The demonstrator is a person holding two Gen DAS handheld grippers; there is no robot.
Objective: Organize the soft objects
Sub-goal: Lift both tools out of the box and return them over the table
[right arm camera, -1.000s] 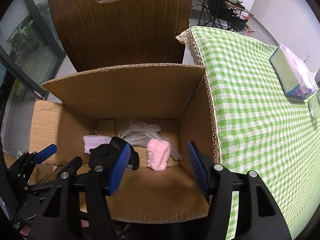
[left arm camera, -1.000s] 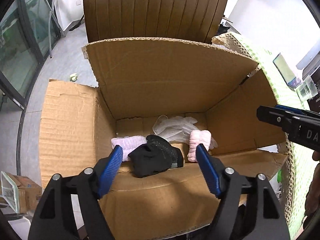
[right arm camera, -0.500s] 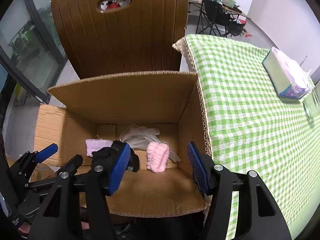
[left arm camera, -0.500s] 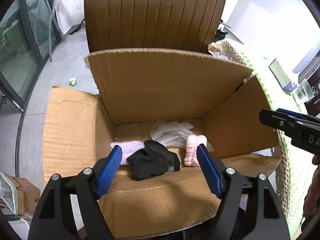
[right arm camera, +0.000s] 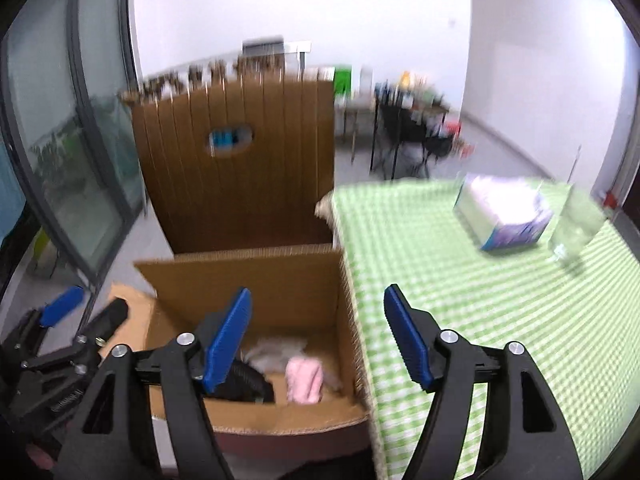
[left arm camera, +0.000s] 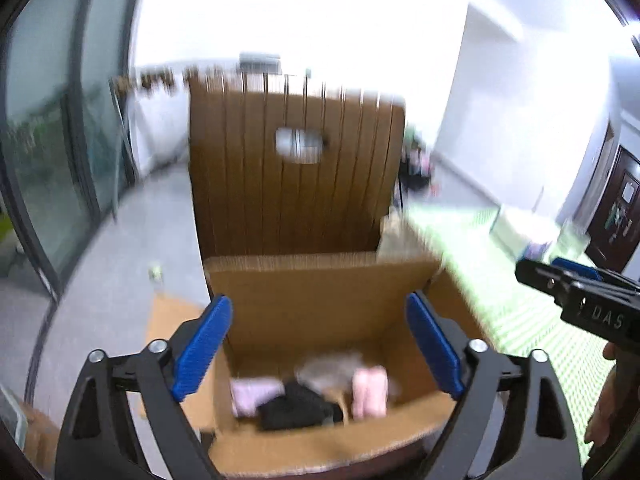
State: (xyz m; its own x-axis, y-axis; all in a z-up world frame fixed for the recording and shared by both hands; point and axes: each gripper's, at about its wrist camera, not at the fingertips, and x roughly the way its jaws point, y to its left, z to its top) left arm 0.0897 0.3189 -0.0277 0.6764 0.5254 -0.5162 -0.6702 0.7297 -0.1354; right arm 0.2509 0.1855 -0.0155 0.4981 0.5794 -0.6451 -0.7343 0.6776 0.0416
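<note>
Both cameras have been lifted and pulled back from the cardboard box (left arm camera: pixel 320 312) since the earlier frames, so that more of the room and less of the box floor is seen, and both views are blurred. Nearest the lens, the left hand-held gripper (left arm camera: pixel 318 348) is held released above the near edge of the box, its blue fingers (left arm camera: pixel 204 346) wide apart with nothing between them. The right hand-held gripper (right arm camera: pixel 318 338) is likewise released and bare, held over the right wall of the box where it meets the counter (right arm camera: pixel 480 280).

Inside the box, on its floor, a black glove (left arm camera: pixel 298 406) is seen at the front centre. A pale lilac cloth (left arm camera: pixel 254 394) lies just left of the glove, and a pink rolled cloth (right arm camera: pixel 305 378) just right of it. A whitish crumpled piece (left arm camera: pixel 330 368) lies behind them, toward the back wall of the box; its edges cannot be made out.

Right of the box, the counter is covered by a green checked cloth, on which a tissue pack (right arm camera: pixel 504 210) lies well away from the box. Behind the box, a brown chair back (left arm camera: pixel 296 176) with an oval cut-out stands upright.
</note>
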